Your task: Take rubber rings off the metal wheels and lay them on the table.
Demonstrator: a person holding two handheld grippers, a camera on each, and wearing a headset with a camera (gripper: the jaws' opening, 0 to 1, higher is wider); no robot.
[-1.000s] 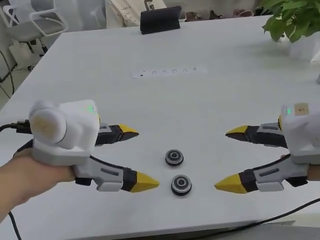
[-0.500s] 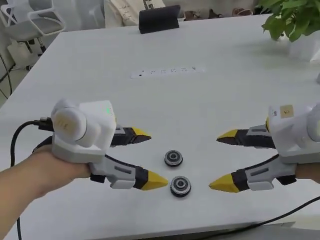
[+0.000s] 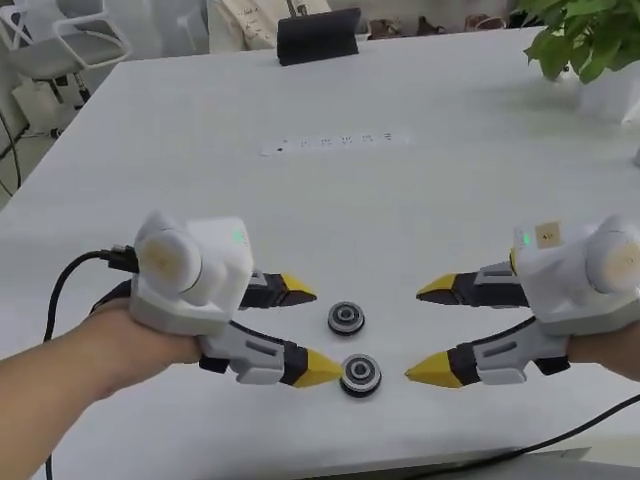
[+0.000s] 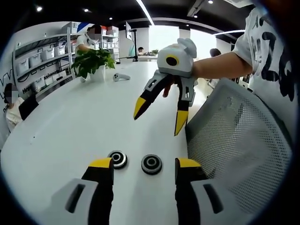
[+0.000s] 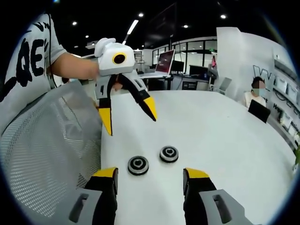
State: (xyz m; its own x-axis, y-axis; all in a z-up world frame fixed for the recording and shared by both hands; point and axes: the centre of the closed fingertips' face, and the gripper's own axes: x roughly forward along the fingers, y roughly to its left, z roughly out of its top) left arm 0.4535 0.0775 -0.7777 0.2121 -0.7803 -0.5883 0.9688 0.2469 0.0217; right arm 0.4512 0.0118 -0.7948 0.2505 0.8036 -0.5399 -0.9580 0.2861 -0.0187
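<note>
Now left tool (image 3: 320,332), right tool (image 3: 416,332) both wide, flanking 2 wheels (image 3: 360,373); gripper views reveal mesh chair (image 4: 239,136).

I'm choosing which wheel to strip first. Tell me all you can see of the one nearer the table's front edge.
The near wheel lies flat on the white table: round, a black rubber ring around a silvery metal hub, dark centre. It sits apart from the other wheel; the left gripper has a yellow fingertip close beside it.

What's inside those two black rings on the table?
A metal wheel fills each one: the farther wheel and the nearer wheel. Their undersides, flat on the table, are hidden.
</note>
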